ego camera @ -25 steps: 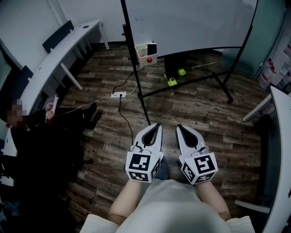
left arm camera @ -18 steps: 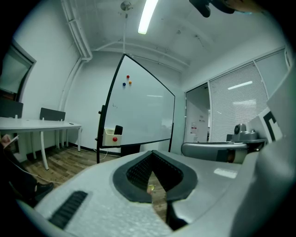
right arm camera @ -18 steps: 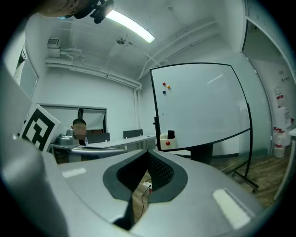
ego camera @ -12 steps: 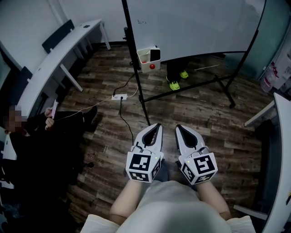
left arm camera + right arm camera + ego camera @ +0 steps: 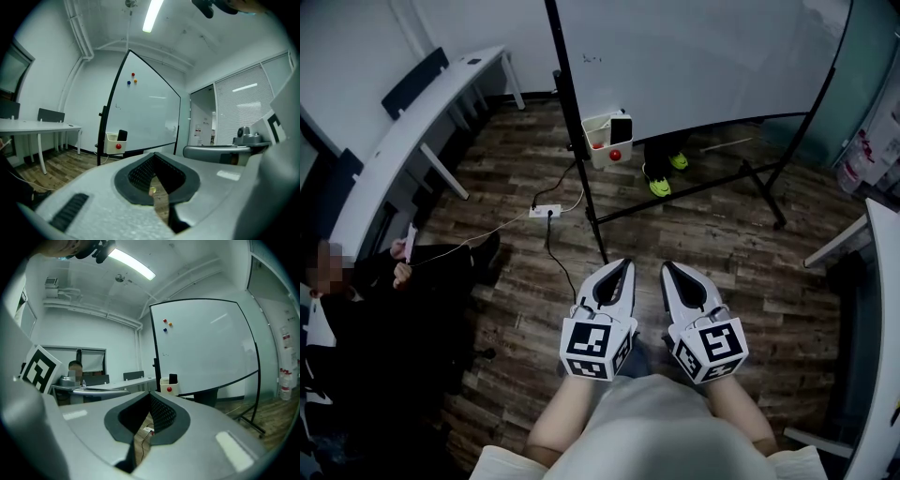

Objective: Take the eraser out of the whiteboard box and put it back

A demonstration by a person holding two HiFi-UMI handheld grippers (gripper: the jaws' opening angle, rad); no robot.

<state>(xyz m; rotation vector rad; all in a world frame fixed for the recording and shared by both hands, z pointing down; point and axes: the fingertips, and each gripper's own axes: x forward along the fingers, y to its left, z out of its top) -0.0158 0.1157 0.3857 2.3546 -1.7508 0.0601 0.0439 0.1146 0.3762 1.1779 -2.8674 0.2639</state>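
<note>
Your left gripper (image 5: 618, 265) and right gripper (image 5: 672, 267) are both pressed together, empty, well apart from the box (image 5: 596, 157) holding the eraser (image 5: 622, 127).

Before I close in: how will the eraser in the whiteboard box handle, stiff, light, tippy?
The eraser looks like a small dark block: probably rigid and light. It stands upright above the whiteboard box rim, so it may lean if nudged. The box seems hung on the whiteboard frame, so a push could rock it.
</note>
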